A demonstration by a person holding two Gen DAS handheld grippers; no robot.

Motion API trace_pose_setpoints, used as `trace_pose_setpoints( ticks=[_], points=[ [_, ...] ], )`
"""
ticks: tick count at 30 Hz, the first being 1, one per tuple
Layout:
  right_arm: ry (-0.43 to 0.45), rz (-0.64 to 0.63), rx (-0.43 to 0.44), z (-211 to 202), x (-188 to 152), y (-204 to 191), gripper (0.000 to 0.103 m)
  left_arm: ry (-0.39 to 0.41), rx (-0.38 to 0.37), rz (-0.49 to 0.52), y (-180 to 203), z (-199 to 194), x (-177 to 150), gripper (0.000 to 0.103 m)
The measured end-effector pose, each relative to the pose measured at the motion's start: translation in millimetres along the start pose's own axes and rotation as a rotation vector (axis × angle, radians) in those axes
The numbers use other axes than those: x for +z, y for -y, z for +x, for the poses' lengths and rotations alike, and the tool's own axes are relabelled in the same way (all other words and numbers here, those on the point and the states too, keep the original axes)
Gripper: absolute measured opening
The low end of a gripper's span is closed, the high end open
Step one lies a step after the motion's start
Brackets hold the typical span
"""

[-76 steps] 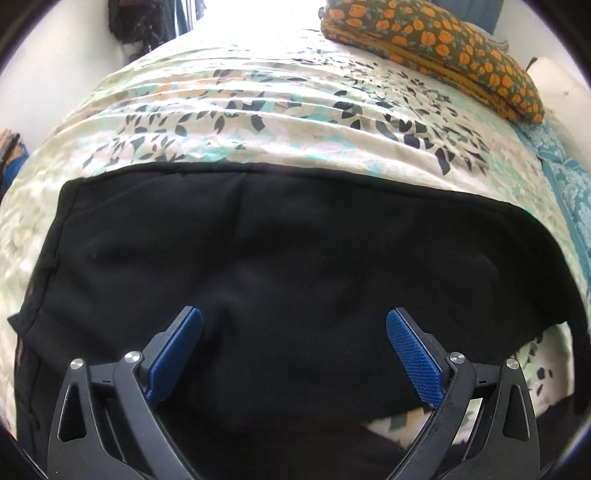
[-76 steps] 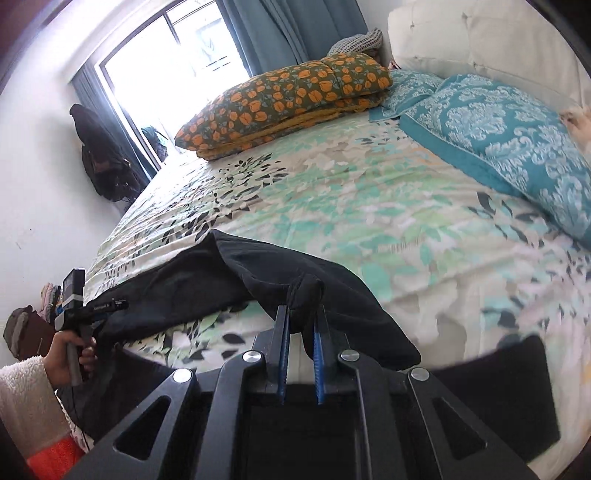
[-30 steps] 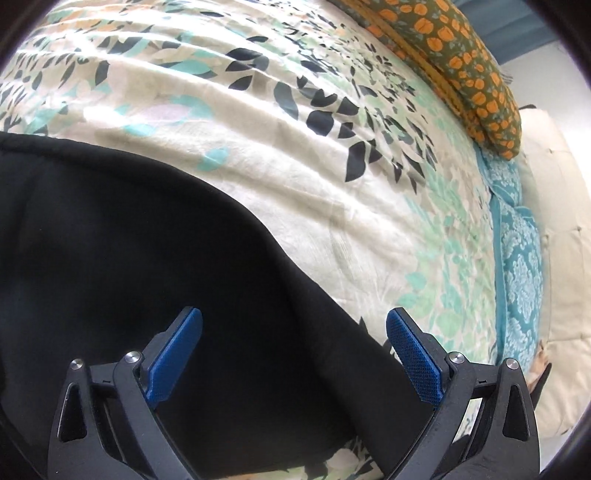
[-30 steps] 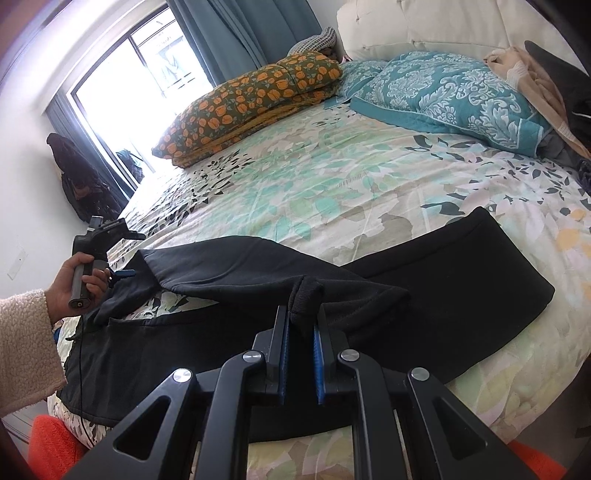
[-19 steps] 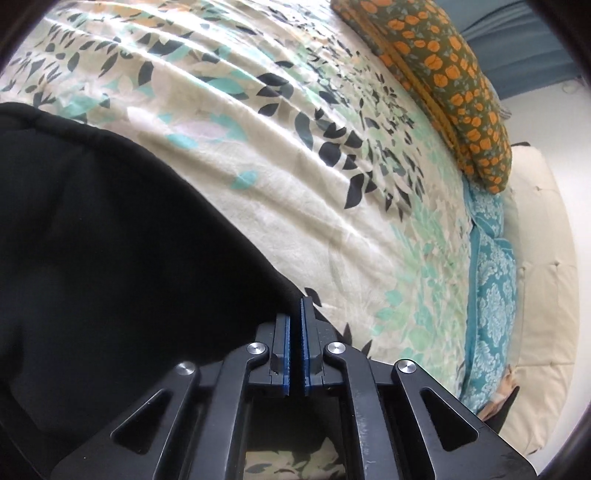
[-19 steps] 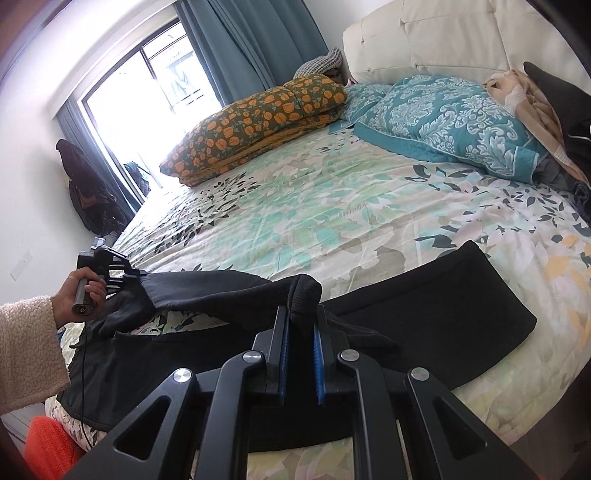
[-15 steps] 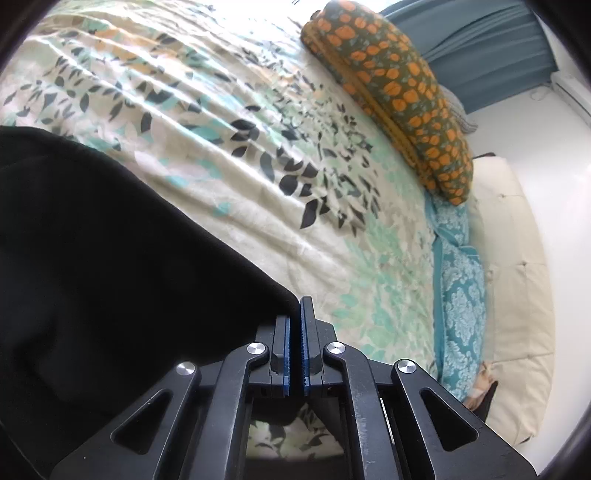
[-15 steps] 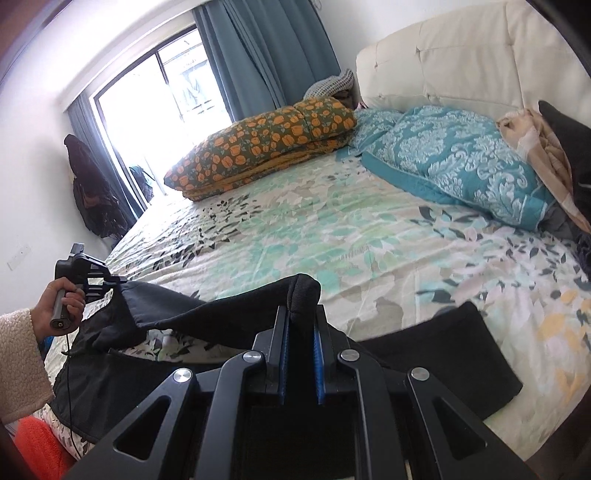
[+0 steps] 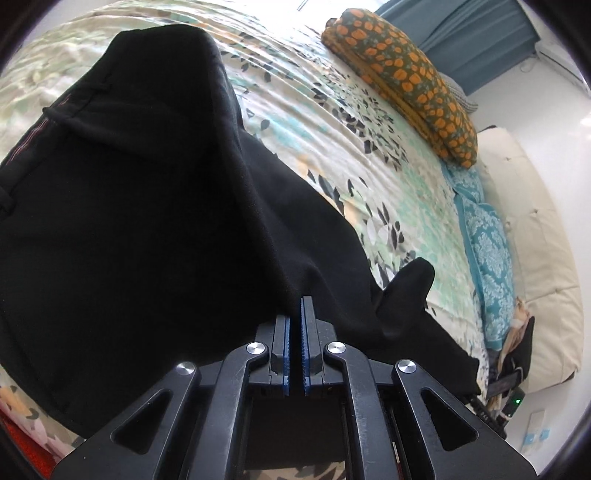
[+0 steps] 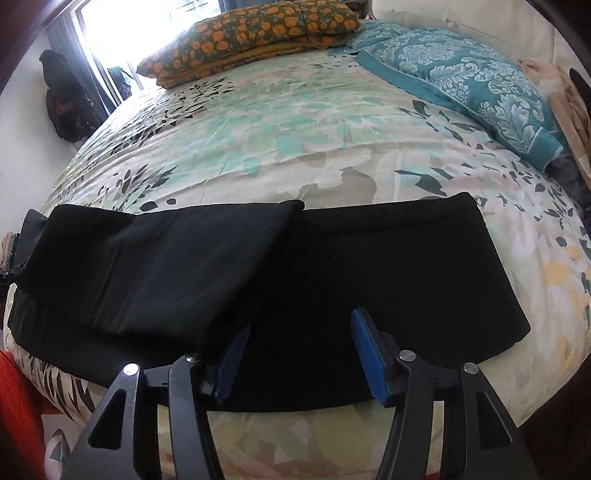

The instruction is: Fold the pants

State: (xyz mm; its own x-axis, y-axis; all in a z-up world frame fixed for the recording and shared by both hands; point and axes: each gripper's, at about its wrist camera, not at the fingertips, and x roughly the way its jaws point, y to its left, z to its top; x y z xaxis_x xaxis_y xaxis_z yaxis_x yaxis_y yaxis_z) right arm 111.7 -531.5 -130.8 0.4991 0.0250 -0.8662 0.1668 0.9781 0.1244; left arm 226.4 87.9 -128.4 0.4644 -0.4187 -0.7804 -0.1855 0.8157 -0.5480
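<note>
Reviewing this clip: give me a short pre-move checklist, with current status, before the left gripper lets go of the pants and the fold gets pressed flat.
1. Left gripper grips the black pants: ok, the blue pads are shut on a pinch of cloth.
2. Right gripper has released: ok, its jaws have just been opening, and no cloth is pinched between them.
3. Folded flap lies on the lower layer: ok on the right wrist view, far edges roughly in line.
4. Flap free of wrinkles: cannot tell, the black cloth hides creases.
5. Pants lie fully on the bedspread: cannot tell, the near edge runs behind the gripper.
6. Orange pillow and teal pillow stay clear of the pants: ok.
</note>
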Motion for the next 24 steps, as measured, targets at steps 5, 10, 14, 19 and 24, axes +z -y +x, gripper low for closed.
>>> trace_pose_setpoints(
  ticks=[5, 10, 14, 19, 24],
  points=[
    [0.062, 0.082, -0.008, -16, 2, 13, 0.069, 0.015, -0.008, 0.028, 12, -4, 7, 0.003],
    [0.089, 0.196, 0.021, -21, 2, 33, 0.069, 0.015, 0.001, 0.024, 13, -2, 5, 0.003],
    [0.180, 0.415, 0.116, -36, -7, 74, 0.069, 0.017, -0.001, 0.019, 11, -1, 2, 0.003],
    [0.173, 0.565, 0.337, -32, -16, 94, 0.069, 0.007, 0.003, 0.014, 9, 3, 2, 0.003],
    [0.074, 0.330, 0.387, -22, -1, 29, 0.069, 0.002, 0.013, 0.016, 8, 6, 0, 0.003]
  ],
)
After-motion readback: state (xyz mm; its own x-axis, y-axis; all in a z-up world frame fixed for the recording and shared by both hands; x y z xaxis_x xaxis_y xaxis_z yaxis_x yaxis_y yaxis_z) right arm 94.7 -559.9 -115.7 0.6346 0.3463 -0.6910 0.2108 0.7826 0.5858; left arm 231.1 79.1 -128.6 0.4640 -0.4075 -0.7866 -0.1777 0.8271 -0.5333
